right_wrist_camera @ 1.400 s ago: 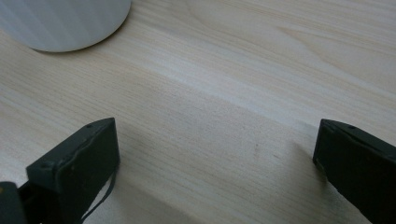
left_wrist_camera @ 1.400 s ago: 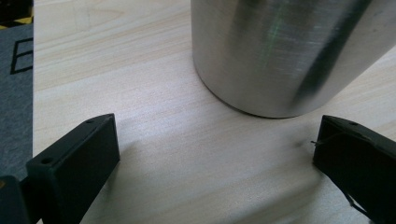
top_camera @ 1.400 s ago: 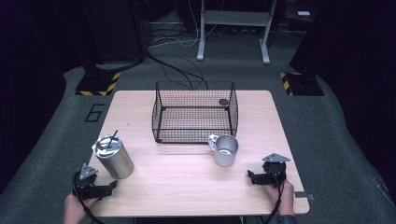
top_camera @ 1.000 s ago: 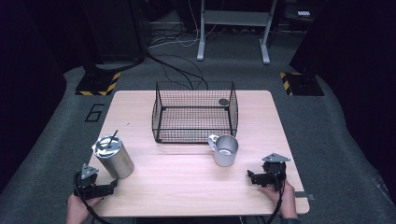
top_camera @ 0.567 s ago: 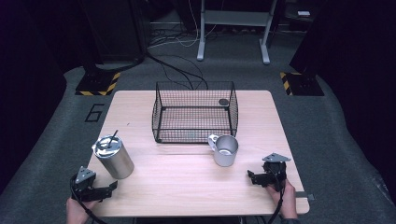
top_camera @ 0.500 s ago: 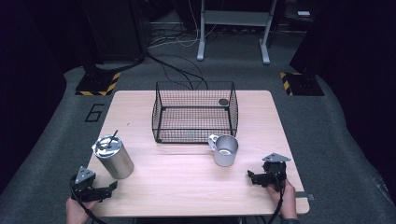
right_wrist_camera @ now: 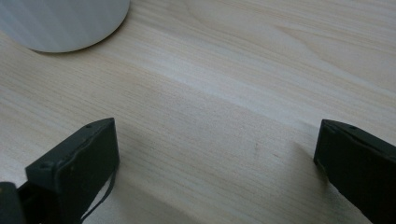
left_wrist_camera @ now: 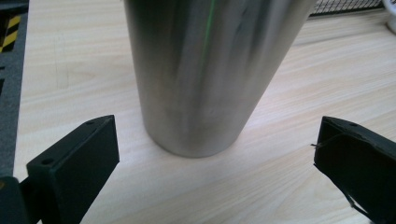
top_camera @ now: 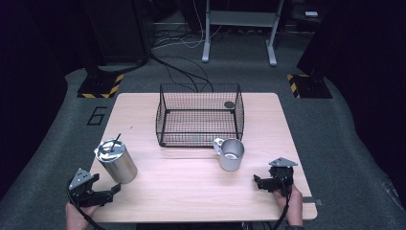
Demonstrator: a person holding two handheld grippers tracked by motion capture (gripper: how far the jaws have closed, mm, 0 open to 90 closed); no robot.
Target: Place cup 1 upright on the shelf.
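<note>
A tall steel tumbler [top_camera: 116, 159] with a straw in its lid stands upright at the table's front left; it rises close ahead in the left gripper view as a tumbler [left_wrist_camera: 210, 70]. My left gripper [top_camera: 114, 190] lies low just in front of it, jaws open and empty, apart from the tumbler [left_wrist_camera: 215, 172]. A metal mug [top_camera: 231, 153] with a handle stands right of the middle. My right gripper [top_camera: 256, 182] rests open on the wood to its front right. The mug's base [right_wrist_camera: 60, 23] sits at the top left of the right gripper view, beyond the gripper [right_wrist_camera: 215, 163].
A black wire basket [top_camera: 199, 116] stands at the back middle of the wooden table [top_camera: 191, 191], with a small dark round thing at its far right corner. Dark floor, cables and striped stand feet surround the table.
My left gripper has shifted slightly back toward the front edge. The right gripper, tumbler and mug have stayed put.
</note>
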